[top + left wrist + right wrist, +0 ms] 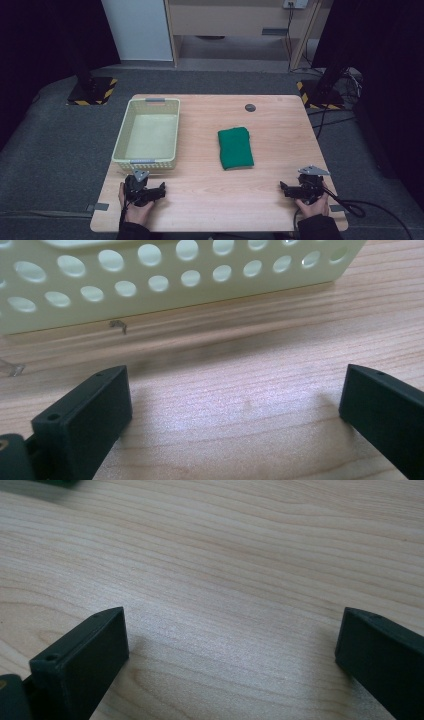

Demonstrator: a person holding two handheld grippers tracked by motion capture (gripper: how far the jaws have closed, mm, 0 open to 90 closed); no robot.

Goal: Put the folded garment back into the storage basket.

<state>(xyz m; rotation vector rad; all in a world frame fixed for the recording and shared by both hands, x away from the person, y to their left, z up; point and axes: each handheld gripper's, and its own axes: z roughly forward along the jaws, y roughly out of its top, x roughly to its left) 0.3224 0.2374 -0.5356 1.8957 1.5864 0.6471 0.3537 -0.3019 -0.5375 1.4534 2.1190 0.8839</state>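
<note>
Both the left gripper [161,189] and the right gripper [283,188] are rested on the wooden surface [210,195], jaws released and nothing held; a folded green cloth [235,148] is seen beside a cream perforated basket [120,145].

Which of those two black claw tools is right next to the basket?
The left gripper. It rests just in front of the cream basket, whose holed wall looms ahead of it. The right gripper sits across the table, by the opposite corner.
</note>
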